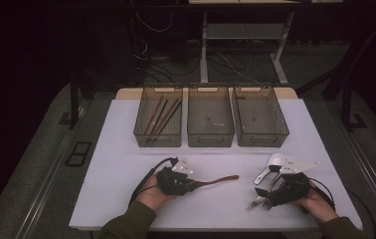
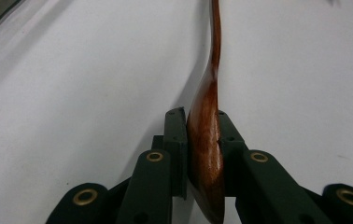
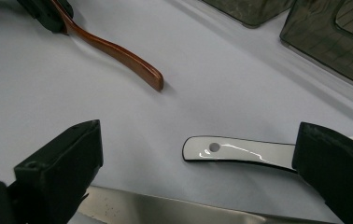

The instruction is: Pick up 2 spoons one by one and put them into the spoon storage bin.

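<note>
1. At the near edge of the white tabletop (image 1: 126, 199), the left gripper (image 1: 188, 183) is squeezed tight on the bowl end of a brown wooden spoon (image 1: 216, 179). In the left gripper view the two black jaws press on both sides of the spoon (image 2: 206, 154).
2. The spoon's handle sticks out to the right, low over the tabletop. I think this is the picking-up step, with the spoon just caught.
3. Near the right edge, the right gripper (image 1: 264, 195) has its jaws wide apart and holds nothing. In the right gripper view a silver piece of cutlery (image 3: 179, 210) lies between them. It looks like the silver fork (image 1: 255, 203) seen from above.
4. Just past that gripper lies a white spoon (image 1: 270, 167) with a hole in its handle (image 3: 240, 151).
5. The next move, I think, is to lift the wooden spoon and carry it to a bin. It must stay level so it does not slip, and the long handle must clear the bin wall.
6. At the far side stand three see-through brown bins in a row.
7. The left bin (image 1: 141, 130) has several long brown sticks (image 1: 162, 115) in it, maybe chopsticks.
8. The middle bin (image 1: 211, 140) looks empty, but for a tiny speck.
9. The right bin (image 1: 261, 140) looks almost empty too. Something small and dark lies at its far corner; I cannot tell what.
</note>
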The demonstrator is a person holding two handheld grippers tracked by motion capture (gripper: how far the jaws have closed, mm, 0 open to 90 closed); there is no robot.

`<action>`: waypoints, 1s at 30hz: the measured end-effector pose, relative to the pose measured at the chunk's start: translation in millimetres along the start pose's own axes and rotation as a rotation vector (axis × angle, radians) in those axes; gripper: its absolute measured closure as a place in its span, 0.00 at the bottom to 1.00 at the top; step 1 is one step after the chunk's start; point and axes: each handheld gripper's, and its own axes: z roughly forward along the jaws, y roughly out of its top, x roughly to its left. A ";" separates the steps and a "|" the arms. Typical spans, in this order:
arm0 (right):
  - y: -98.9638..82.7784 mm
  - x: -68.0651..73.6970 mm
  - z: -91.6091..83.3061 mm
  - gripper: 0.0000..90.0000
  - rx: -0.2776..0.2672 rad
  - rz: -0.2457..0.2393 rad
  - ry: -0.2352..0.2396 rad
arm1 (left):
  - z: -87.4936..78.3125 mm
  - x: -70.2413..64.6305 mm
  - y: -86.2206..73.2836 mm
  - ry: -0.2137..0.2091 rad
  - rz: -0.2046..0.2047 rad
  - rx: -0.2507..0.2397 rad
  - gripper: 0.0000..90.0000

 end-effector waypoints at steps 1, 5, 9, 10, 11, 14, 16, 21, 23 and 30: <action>0.0 0.0 0.0 0.02 -0.001 0.000 0.000 | -0.8 0.3 0.3 0.004 0.002 -0.003 0.87; 0.0 0.0 -0.1 0.02 -0.001 0.001 0.001 | -4.8 2.3 0.6 0.011 -0.006 -0.026 0.87; 0.0 0.1 0.0 0.02 -0.001 -0.001 0.001 | -10.7 5.4 0.5 0.027 -0.033 -0.065 0.87; 0.0 0.1 0.0 0.02 0.001 -0.001 0.000 | -12.3 6.4 0.2 0.032 -0.038 -0.075 0.87; 0.0 0.0 0.1 0.02 0.001 -0.001 0.001 | -13.9 7.2 0.0 0.039 -0.049 -0.085 0.87; 0.0 0.3 0.1 0.02 0.002 -0.001 0.001 | -18.3 10.2 -0.9 0.043 -0.073 -0.109 0.87; 0.0 0.3 0.1 0.02 0.002 -0.001 0.001 | -20.4 12.6 -1.8 0.047 -0.079 -0.115 0.87; -0.1 0.3 0.2 0.02 0.002 -0.001 0.002 | -24.7 17.3 -3.3 0.054 -0.109 -0.136 0.87; -0.1 0.2 0.3 0.02 0.002 -0.002 0.002 | -27.0 19.7 -3.4 0.049 -0.120 -0.144 0.87; -0.2 0.4 1.2 0.02 0.003 -0.003 0.004 | -33.4 26.0 -0.2 0.048 -0.135 -0.167 0.87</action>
